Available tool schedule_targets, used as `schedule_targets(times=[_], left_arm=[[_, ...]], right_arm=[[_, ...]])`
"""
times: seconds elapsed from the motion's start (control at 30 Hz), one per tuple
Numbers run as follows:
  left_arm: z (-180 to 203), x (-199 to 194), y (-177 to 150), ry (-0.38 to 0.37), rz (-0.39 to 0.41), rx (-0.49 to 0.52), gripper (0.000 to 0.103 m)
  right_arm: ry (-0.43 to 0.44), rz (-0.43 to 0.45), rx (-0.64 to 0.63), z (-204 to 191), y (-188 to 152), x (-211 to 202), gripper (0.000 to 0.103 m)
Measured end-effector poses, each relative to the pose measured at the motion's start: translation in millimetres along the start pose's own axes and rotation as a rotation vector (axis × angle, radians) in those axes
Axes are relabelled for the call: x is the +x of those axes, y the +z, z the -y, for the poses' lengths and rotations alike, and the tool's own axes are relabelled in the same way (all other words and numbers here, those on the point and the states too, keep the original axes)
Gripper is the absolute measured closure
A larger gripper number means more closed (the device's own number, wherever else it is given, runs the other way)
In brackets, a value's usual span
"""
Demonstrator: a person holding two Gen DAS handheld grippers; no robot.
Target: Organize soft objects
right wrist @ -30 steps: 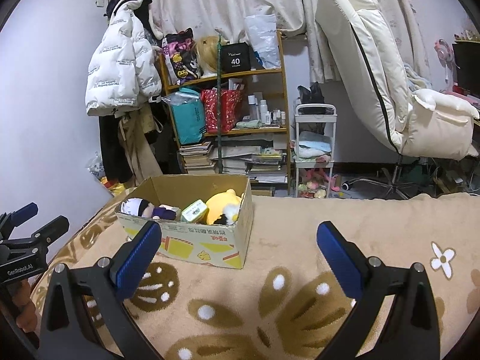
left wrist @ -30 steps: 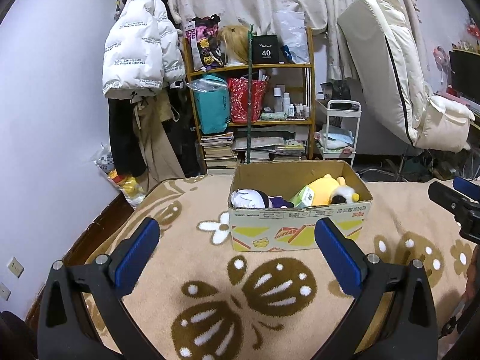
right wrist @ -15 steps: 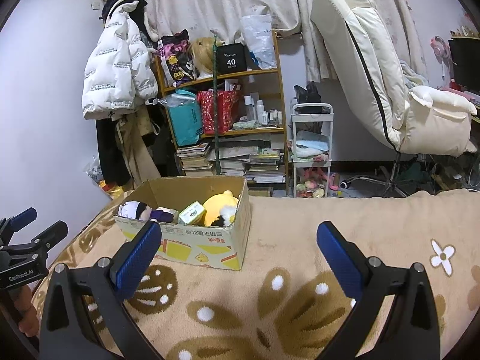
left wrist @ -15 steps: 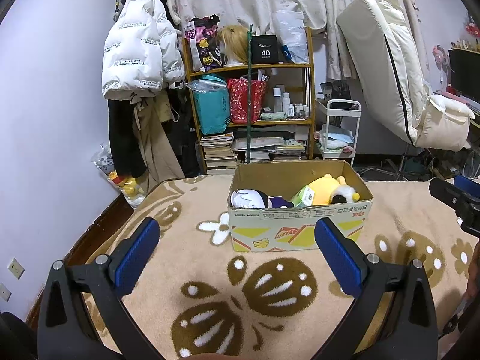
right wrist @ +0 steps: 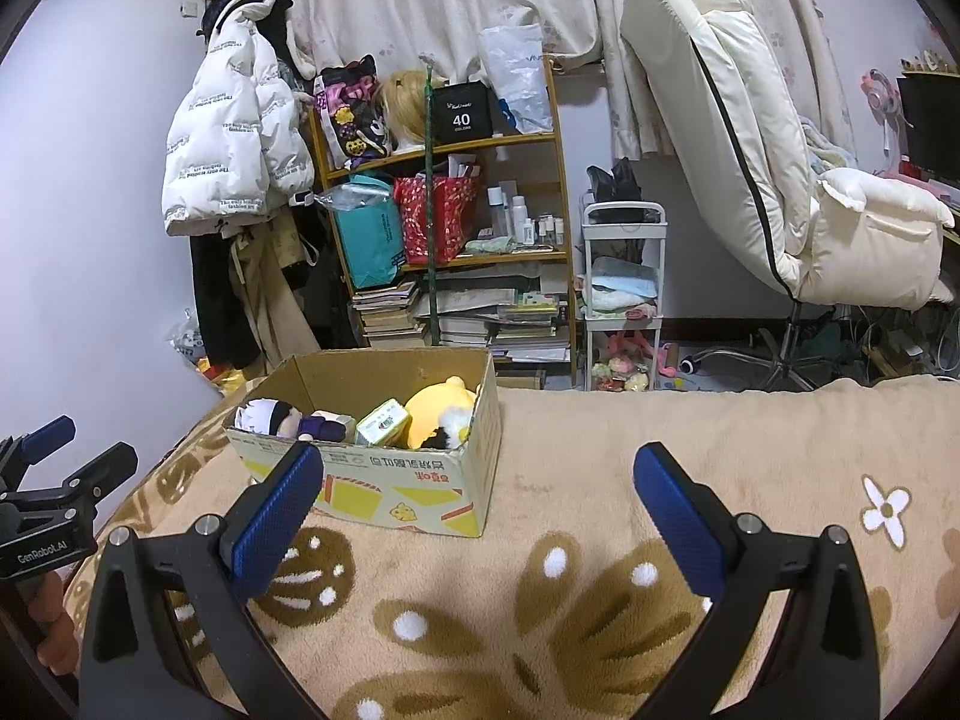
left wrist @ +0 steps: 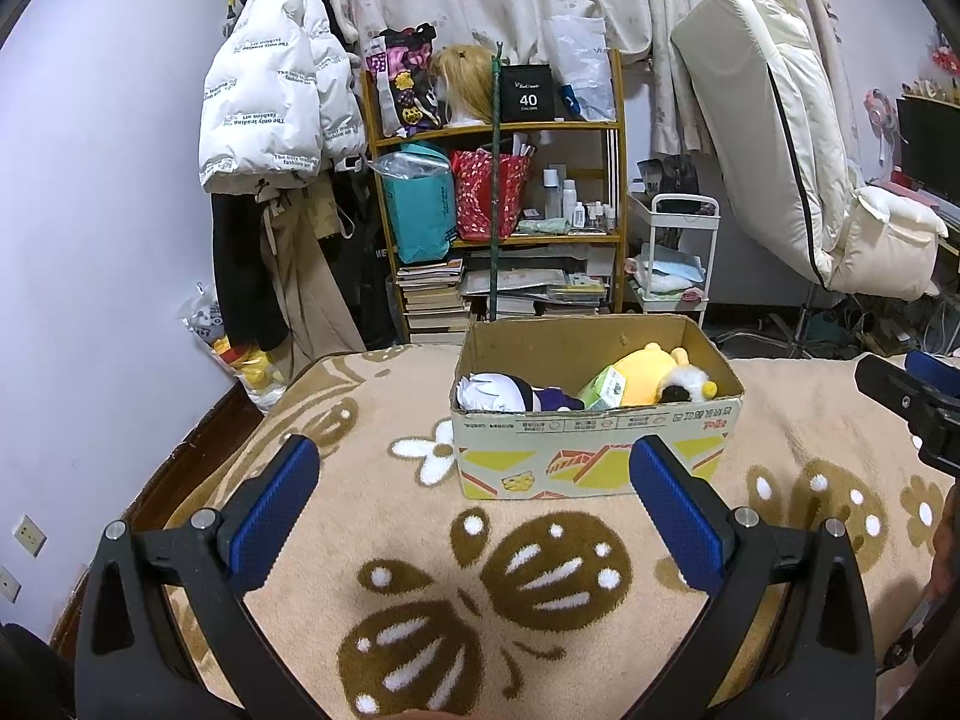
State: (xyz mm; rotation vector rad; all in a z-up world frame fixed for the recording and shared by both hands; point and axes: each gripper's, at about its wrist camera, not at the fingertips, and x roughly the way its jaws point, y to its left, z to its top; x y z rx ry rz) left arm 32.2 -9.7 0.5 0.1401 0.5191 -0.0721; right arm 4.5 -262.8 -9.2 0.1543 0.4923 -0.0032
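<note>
Cardboard box [left wrist: 594, 456]: open-topped, printed yellow and red on its front wall, standing on the blanket.
Yellow plush [left wrist: 645, 373]: rounded and fuzzy, inside the box at its right end.
Doll [left wrist: 498, 393]: soft, white-haired, dark-clothed, lying at the box's left end.
Green carton [left wrist: 603, 387]: small, boxy, wedged between doll and plush.
Blanket [left wrist: 420, 516]: fleecy tan pile with brown butterfly and white flower patterns.
Left claw [left wrist: 474, 504]: released, blue ribbed pads spread wide and holding nothing; box just ahead, between the fingers' line of view.
Right claw [right wrist: 474, 507]: released, empty; box ahead and to its left.
</note>
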Motion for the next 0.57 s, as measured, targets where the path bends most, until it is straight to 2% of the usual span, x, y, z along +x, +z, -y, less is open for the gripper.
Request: schedule_targets(times=[0.57], left_arm=[[6.9,2.6,-2.1,-0.007,-0.01,0.001,0.001]], right_arm=[[-0.002,0.001,0.0,-0.4,-0.1,0.3,0.0]])
